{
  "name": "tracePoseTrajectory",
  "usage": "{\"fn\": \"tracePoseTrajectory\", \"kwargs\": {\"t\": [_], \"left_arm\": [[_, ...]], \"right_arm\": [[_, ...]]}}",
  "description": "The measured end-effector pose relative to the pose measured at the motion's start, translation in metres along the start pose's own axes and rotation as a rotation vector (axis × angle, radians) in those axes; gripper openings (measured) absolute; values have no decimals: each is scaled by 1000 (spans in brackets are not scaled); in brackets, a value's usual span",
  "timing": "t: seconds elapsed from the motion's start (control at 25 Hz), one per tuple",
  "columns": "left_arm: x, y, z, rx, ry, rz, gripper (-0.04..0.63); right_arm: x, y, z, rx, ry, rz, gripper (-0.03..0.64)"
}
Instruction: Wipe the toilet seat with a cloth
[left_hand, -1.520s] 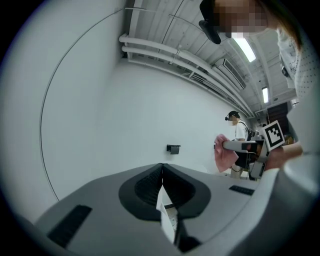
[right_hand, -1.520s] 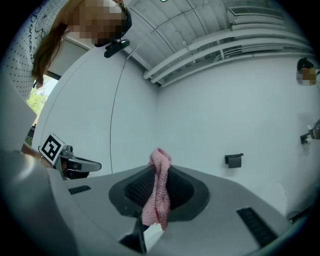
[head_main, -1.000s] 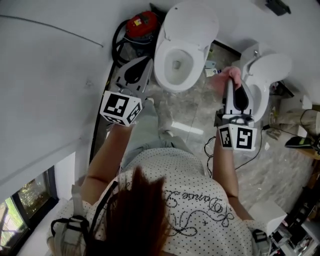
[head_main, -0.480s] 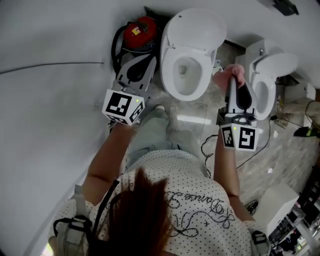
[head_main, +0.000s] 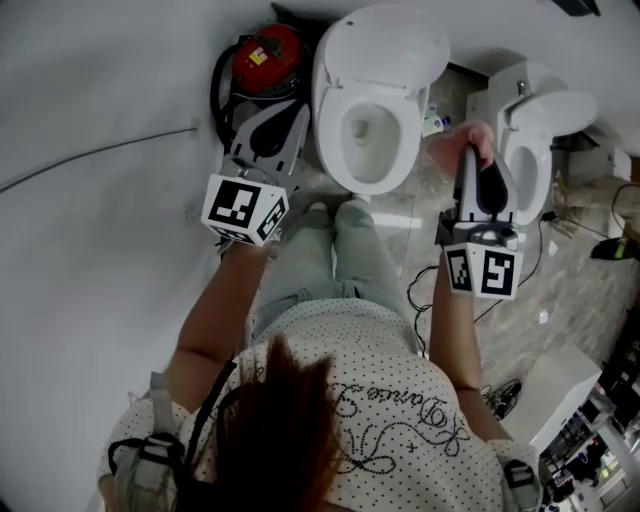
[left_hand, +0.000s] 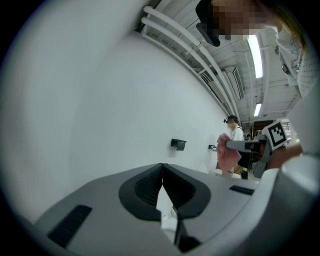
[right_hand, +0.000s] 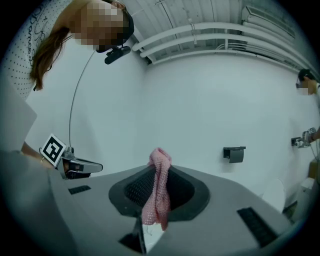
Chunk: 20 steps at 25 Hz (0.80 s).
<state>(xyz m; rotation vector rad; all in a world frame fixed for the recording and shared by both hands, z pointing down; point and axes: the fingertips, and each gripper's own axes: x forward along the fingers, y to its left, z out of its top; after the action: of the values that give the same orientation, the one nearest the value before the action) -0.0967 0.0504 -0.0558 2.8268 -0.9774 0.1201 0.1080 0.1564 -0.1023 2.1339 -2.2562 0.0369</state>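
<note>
Nearest the person, the left gripper (head_main: 272, 135) hangs just left of the toilet (head_main: 372, 60). Its own view shows the jaws pressed together on nothing. The right gripper (head_main: 470, 165) is right of the toilet, clenched on a pink cloth (head_main: 472, 138). In the right gripper view a fold of the cloth (right_hand: 158, 192) stands up between the pads and trails down in front of them. The cloth is held off the toilet's right side, apart from it, above the floor between it and a second toilet (head_main: 535, 140). Further on, the toilet seat (head_main: 330, 130) lies down around the open bowl with the lid raised behind it. A red canister (head_main: 262, 55) sits behind the toilet's left side. As I judge it, the cloth is in hand but wiping has not begun, so the whole seat is left to do.
</note>
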Motion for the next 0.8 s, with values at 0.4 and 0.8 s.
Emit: {"fn": "tracePoseTrajectory", "kwargs": {"t": [0.4,0.8], "left_arm": [[45,-1,-1,7,13,68,5],[90,17,-9,-6,17,190,5]], "right_arm": [[47,-39,-12,25,-2,86,75],[123,-74,-42,39,6,237,75]]}}
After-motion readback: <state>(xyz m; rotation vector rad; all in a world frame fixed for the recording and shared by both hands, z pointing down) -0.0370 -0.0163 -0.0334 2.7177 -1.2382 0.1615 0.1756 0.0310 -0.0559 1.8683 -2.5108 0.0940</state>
